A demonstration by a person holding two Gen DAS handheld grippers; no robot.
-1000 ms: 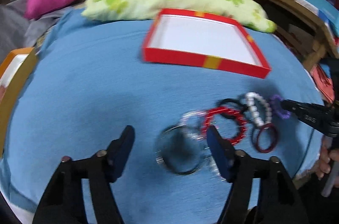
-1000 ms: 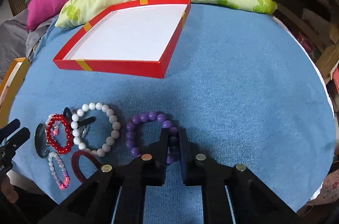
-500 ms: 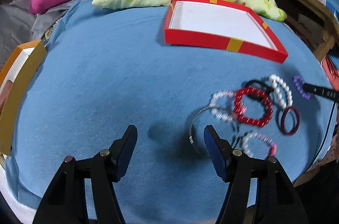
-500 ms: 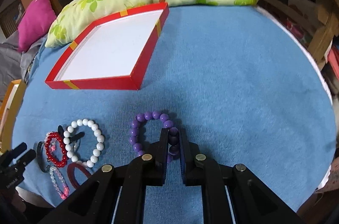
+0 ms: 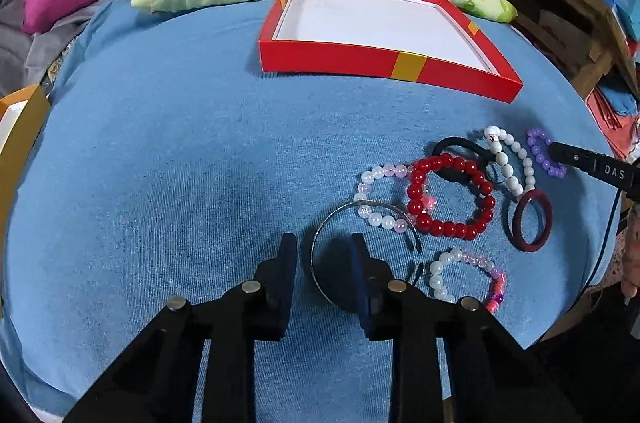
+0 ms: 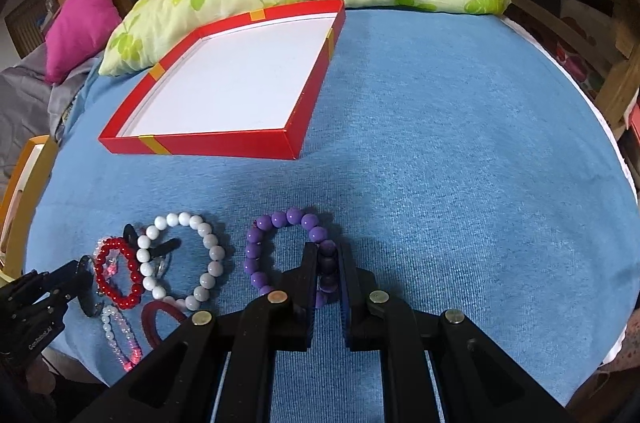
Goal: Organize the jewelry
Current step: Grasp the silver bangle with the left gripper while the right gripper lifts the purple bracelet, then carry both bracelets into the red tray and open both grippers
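Left wrist view: my left gripper (image 5: 323, 255) stands parted, jaws either side of the left arc of the silver bangle (image 5: 362, 247), which lies flat on the blue cloth (image 5: 180, 163); no clamping is evident. From the bangle, the pale pink bead bracelet (image 5: 380, 195) overlaps it at 12 o'clock, the red bead bracelet (image 5: 450, 197) lies at 2 o'clock, the dark red ring (image 5: 530, 221) at 3 o'clock, and the pink-and-white bracelet (image 5: 470, 277) at 4 o'clock. The white bead bracelet (image 5: 508, 163) and a black hair tie (image 5: 460, 151) lie beyond. The red box (image 5: 384, 63) sits at 12 o'clock, well apart, with nothing inside. Right wrist view: my right gripper (image 6: 327, 269) is clenched on the right side of the purple bead bracelet (image 6: 288, 251), which rests on the cloth. The box (image 6: 208, 143) lies at 11 o'clock, its white floor bare. Status assessment: no item is stowed yet; every piece remains on the cloth. Remaining work, as I judge it: carry the purple bracelet to the box, then all others.
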